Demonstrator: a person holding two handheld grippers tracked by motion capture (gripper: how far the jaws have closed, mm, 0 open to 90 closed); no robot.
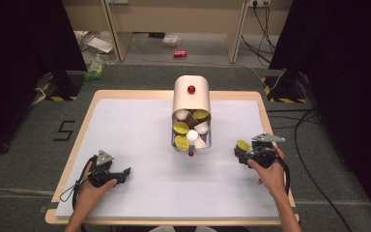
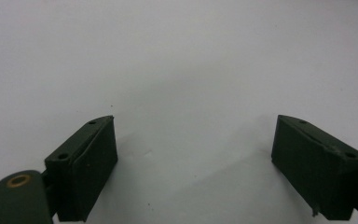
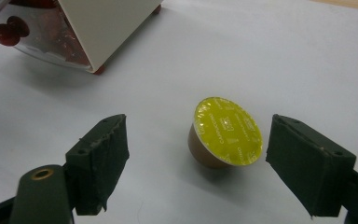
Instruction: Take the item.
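Note:
A coffee capsule (image 3: 226,133) with a yellow-green foil lid and brown cup lies tilted on the white paper (image 1: 140,193). It sits between and just ahead of my right gripper's (image 3: 196,128) jaws, which stand wide apart and do not touch it. From above, the capsule (image 1: 243,145) is at the right side of the table, by the right gripper (image 1: 241,153). My left gripper (image 1: 124,174) rests low at the front left. It (image 2: 196,135) is open, with only bare paper between its jaws.
A cream capsule dispenser (image 1: 191,94) stands at the table's middle back. Its clear drawer (image 1: 192,133) is pulled out towards me and holds several yellow, white and brown capsules. Its corner (image 3: 107,28) lies up and left of the right gripper. The wooden table edge (image 1: 265,116) borders the paper.

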